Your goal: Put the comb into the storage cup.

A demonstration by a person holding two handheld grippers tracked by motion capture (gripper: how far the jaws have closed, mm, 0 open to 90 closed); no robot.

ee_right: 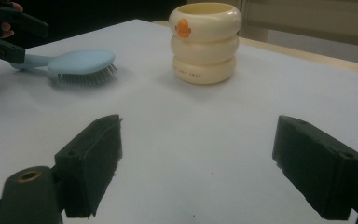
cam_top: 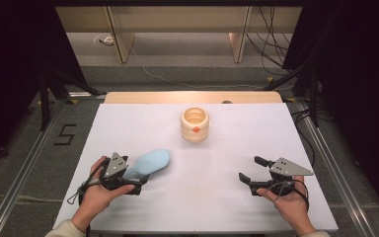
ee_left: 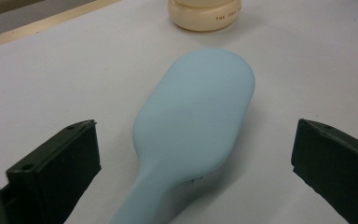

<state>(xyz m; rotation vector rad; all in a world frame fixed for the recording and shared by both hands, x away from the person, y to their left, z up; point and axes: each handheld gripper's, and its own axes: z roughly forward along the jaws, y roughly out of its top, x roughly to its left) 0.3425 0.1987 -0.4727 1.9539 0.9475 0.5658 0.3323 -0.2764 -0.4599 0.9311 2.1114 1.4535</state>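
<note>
A light blue hairbrush (cam_top: 152, 163) lies bristles down on the white table (cam_top: 217, 197), left of centre. Its head points toward a cream ringed cup (cam_top: 195, 124) with an orange mark. My left gripper (cam_top: 137, 178) is open, its jaws standing wide on either side of the brush's handle. From that gripper the brush's back (ee_left: 198, 109) lies between the black jaws, with the cup's base (ee_left: 204, 16) beyond. My right gripper (cam_top: 251, 169) is open and holds nothing over bare table at the right front. It faces the cup (ee_right: 205, 42) and the brush (ee_right: 81, 63).
The table's wooden far edge (cam_top: 192, 97) lies behind the cup. Dark stands (cam_top: 44, 94) and cables (cam_top: 271, 54) crowd the floor on both sides. A "5" (cam_top: 65, 134) is marked on the floor at left.
</note>
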